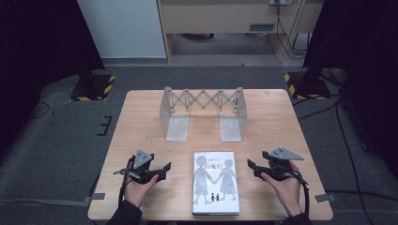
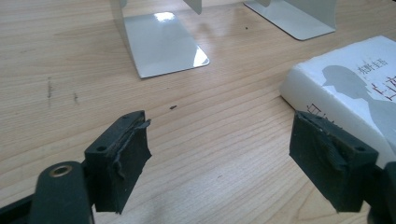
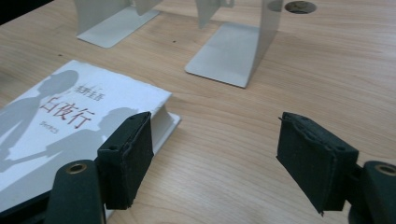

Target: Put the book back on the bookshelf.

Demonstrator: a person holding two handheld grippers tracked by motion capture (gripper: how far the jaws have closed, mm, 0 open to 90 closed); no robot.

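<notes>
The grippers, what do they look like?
Each gripper, left and right, is black, topped by a grey three-cornered plate, with a black cable trailing back. Each has two blocky black jaws with frayed, worn pads and a brass-coloured ring near the base. The person wears dark sleeves.

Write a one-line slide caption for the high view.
Two open hand-held grippers, left and right, flank a white book lying flat before an expandable metal bookend rack.
</notes>
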